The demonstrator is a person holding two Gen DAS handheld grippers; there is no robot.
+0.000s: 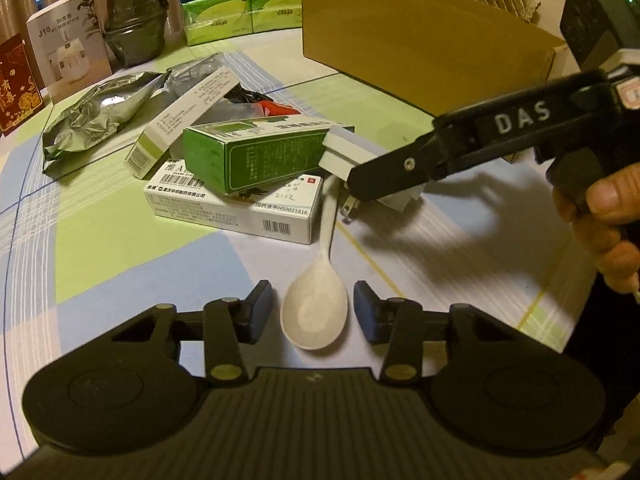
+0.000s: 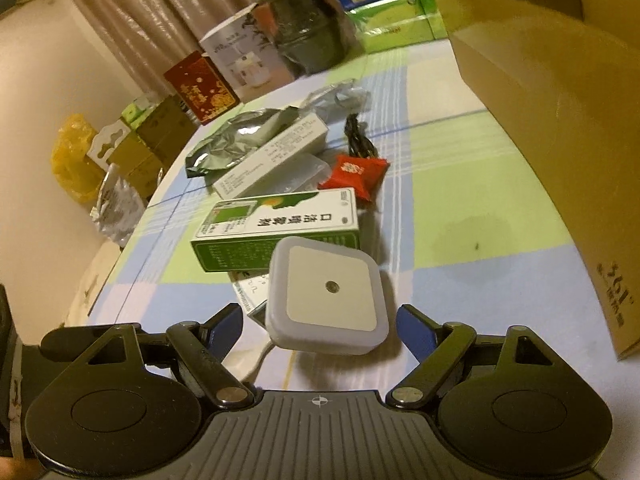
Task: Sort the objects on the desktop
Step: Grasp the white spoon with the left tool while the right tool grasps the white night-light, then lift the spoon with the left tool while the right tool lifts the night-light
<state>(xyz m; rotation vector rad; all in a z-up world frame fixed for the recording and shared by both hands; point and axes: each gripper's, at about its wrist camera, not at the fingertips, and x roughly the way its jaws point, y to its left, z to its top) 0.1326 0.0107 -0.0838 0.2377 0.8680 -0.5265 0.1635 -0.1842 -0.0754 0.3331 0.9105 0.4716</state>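
Checked in green, blue and white, the tablecloth (image 1: 120, 232) fills both views, with a cardboard box (image 1: 424, 40) at the upper right. At the lower centre of the left wrist view, the left gripper (image 1: 313, 310) is seen with its jaws apart around the bowl of a white spoon (image 1: 316, 312), not pressing it. At the lower centre of the right wrist view, the right gripper (image 2: 320, 330) is seen released around a white night light (image 2: 328, 296), which leans on a green carton (image 2: 276, 232).
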